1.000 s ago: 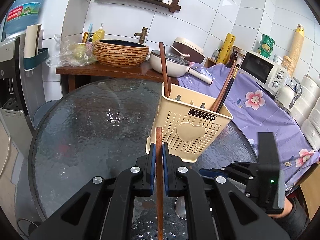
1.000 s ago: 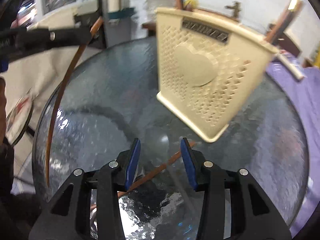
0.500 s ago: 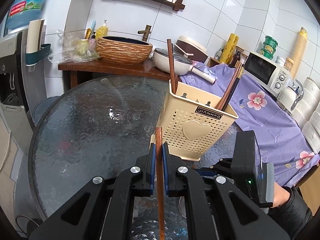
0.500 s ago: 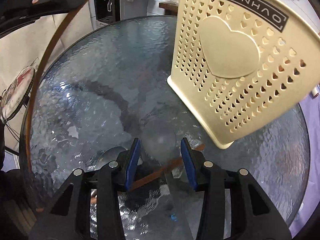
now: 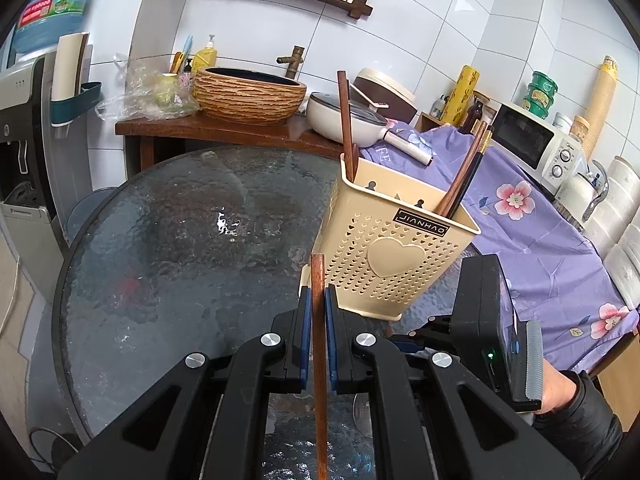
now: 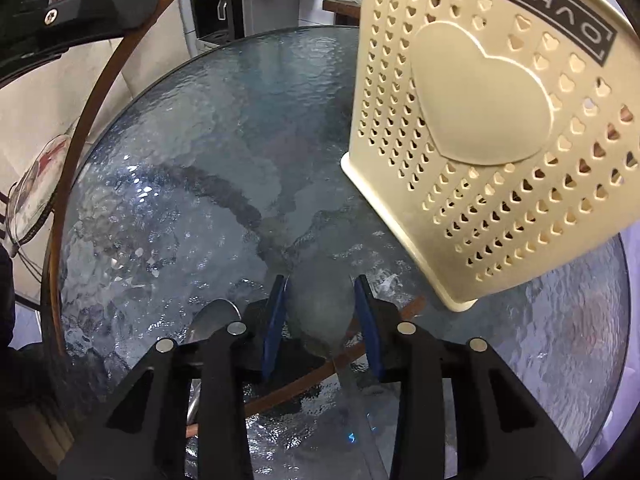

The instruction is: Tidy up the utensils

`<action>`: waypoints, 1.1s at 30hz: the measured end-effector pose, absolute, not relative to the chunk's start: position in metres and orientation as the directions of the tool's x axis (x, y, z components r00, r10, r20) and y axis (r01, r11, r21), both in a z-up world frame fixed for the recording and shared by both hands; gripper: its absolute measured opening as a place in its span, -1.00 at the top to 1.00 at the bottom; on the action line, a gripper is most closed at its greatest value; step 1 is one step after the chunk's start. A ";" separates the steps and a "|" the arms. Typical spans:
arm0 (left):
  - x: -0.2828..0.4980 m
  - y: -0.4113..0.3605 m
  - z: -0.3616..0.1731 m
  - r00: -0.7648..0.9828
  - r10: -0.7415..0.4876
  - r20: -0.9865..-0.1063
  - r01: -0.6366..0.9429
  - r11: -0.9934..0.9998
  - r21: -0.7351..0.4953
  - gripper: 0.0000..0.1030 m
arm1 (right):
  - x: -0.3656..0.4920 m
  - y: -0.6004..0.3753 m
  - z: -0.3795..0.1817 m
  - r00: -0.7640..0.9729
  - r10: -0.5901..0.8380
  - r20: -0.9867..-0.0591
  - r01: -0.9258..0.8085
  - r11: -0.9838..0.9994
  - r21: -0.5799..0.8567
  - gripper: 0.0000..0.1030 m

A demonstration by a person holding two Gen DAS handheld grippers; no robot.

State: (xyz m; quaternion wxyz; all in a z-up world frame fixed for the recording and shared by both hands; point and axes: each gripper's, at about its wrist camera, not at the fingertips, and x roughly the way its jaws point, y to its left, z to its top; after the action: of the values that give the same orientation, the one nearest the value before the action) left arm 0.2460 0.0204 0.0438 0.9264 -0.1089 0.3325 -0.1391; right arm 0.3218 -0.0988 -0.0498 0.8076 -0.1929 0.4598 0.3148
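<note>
Holding chopsticks (image 5: pixel 466 178) + spoon handle (image 5: pixel 346 120), beige caddy (image 5: pixel 394 256), L tongs (image 5: pixel 318 320) clenching wooden stick (image 5: pixel 319 360), R tongs (image 6: pixel 320 320) unclenched, closing over spoon (image 6: pixel 320 320).

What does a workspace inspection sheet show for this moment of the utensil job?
Surface: round textured glass table.
Job's things: cream holder upright, wooden utensils inside; near spoon, second spoon and loose stick lying on the table.
Clutter: nothing seen.
Grippers: left tongs shut on held stick; right tongs open, just been closing, near spoon between them.
Cables: white cord at floor, left.
Surroundings: basin, microwave, floral cloth.
</note>
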 end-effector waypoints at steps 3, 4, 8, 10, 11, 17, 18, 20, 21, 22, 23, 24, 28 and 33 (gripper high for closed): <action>0.246 0.019 0.044 0.741 -0.331 -0.584 0.188 0.937 -0.293 0.87 | 0.316 -0.109 -0.043 0.395 0.357 -0.846 -0.670 0.742 0.000 0.32; 0.246 0.019 0.044 0.742 -0.332 -0.583 0.188 0.937 -0.295 0.87 | 0.315 -0.111 -0.039 0.402 0.368 -0.838 -0.664 0.748 0.010 0.32; 0.243 0.019 0.048 0.748 -0.336 -0.573 0.193 0.935 -0.296 0.87 | 0.305 -0.119 -0.021 0.447 0.413 -0.793 -0.641 0.767 0.038 0.32; 0.241 0.019 0.052 0.752 -0.339 -0.566 0.198 0.934 -0.296 0.87 | 0.298 -0.125 -0.007 0.474 0.451 -0.756 -0.622 0.779 0.075 0.32; 0.240 0.019 0.054 0.755 -0.340 -0.561 0.201 0.934 -0.296 0.87 | 0.296 -0.128 -0.002 0.486 0.460 -0.743 -0.615 0.784 0.083 0.32; 0.231 0.017 0.062 0.767 -0.351 -0.537 0.216 0.929 -0.299 0.87 | 0.272 -0.149 0.031 0.561 0.528 -0.638 -0.565 0.807 0.171 0.33; 0.230 0.017 0.064 0.768 -0.355 -0.533 0.220 0.928 -0.300 0.87 | 0.269 -0.153 0.037 0.572 0.537 -0.620 -0.557 0.809 0.188 0.33; 0.227 0.016 0.066 0.771 -0.358 -0.527 0.226 0.927 -0.299 0.87 | 0.262 -0.159 0.045 0.588 0.544 -0.598 -0.544 0.814 0.205 0.33; 0.226 0.015 0.067 0.772 -0.359 -0.524 0.229 0.927 -0.298 0.87 | 0.260 -0.162 0.048 0.595 0.544 -0.591 -0.540 0.816 0.208 0.33; 0.225 0.014 0.068 0.774 -0.362 -0.520 0.233 0.926 -0.297 0.87 | 0.257 -0.167 0.050 0.598 0.545 -0.588 -0.539 0.816 0.208 0.33; 0.224 0.014 0.069 0.775 -0.364 -0.516 0.236 0.925 -0.297 0.87 | 0.255 -0.169 0.052 0.601 0.544 -0.585 -0.539 0.817 0.206 0.34; 0.224 0.014 0.070 0.776 -0.365 -0.514 0.238 0.925 -0.298 0.87 | 0.254 -0.171 0.054 0.608 0.541 -0.582 -0.536 0.820 0.202 0.34; 0.221 0.013 0.074 0.779 -0.375 -0.503 0.249 0.921 -0.301 0.87 | 0.249 -0.177 0.057 0.618 0.538 -0.574 -0.525 0.825 0.207 0.34; 0.220 0.016 0.078 0.775 -0.391 -0.496 0.263 0.914 -0.310 0.87 | 0.248 -0.173 0.064 0.625 0.541 -0.562 -0.525 0.825 0.210 0.34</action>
State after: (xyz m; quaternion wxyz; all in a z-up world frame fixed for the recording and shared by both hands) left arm 0.2203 0.0156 0.0779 0.9355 -0.1121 0.2859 -0.1748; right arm 0.2484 -0.1735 0.0643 0.9014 0.0128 0.3158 0.2959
